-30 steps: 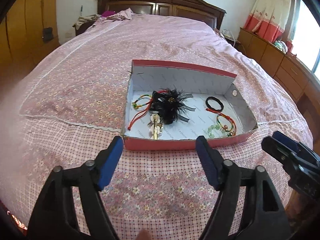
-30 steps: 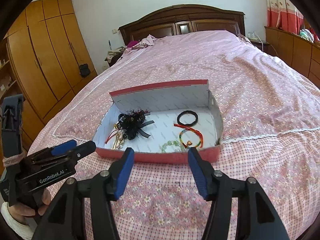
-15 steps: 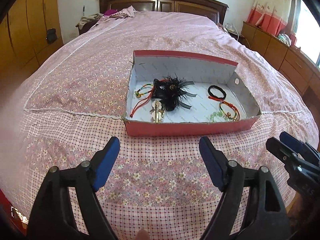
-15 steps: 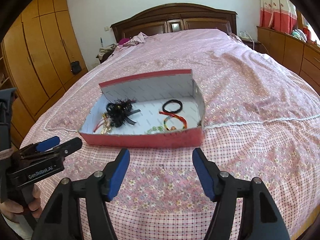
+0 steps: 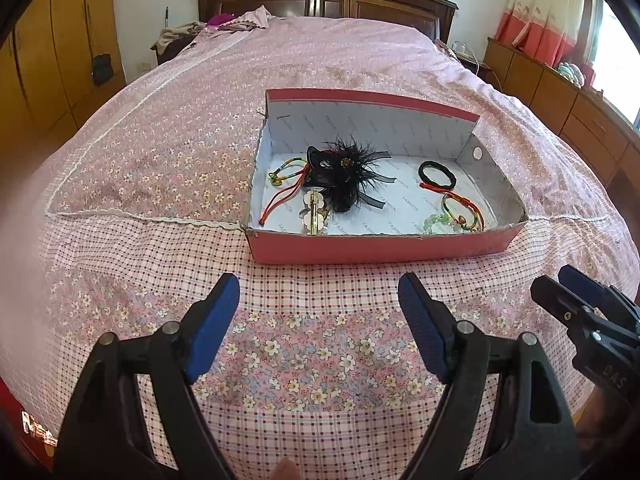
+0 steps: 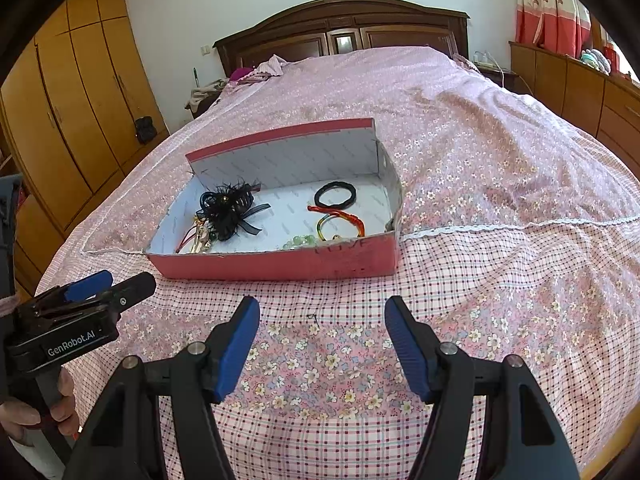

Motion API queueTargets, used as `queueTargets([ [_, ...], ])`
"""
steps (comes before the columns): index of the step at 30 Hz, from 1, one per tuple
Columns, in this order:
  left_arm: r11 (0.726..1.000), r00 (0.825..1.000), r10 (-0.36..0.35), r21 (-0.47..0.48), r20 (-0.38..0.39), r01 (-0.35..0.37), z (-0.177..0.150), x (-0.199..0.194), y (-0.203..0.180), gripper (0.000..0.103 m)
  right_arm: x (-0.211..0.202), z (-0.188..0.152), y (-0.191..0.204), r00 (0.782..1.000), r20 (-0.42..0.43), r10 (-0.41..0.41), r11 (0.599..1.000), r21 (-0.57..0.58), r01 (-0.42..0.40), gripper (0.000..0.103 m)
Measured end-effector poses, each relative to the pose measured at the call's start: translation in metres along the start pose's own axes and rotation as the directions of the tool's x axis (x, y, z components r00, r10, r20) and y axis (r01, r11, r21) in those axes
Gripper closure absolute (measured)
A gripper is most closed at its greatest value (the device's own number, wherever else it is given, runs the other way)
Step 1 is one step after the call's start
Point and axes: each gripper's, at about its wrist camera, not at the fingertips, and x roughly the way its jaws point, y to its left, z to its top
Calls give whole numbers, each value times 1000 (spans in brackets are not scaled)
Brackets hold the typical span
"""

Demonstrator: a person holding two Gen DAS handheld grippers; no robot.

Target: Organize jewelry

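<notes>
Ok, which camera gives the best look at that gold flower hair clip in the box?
The left wrist view: the gold flower hair clip lies fully visible near the pink box's front wall, beside the black feather piece. In the right wrist view the clip is small, seen at an angle and partly hidden.

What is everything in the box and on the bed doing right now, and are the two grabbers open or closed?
Left gripper: open, empty, over the bedspread.
Right gripper: open, empty.
Red box: open, lidless, resting on the bed.
Black feather clip: lying in the box.
Black hair tie: lying flat in the box.
Green bead bracelet: lying by the front wall.
Wardrobe doors: shut.
</notes>
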Motion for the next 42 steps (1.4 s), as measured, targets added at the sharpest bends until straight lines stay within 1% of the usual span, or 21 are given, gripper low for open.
queueTargets([
  [42,1000,1000,4,7,-6,-4,-3,2,0,29,1,0,1,1000,-3,1,1000,1,-1,35],
])
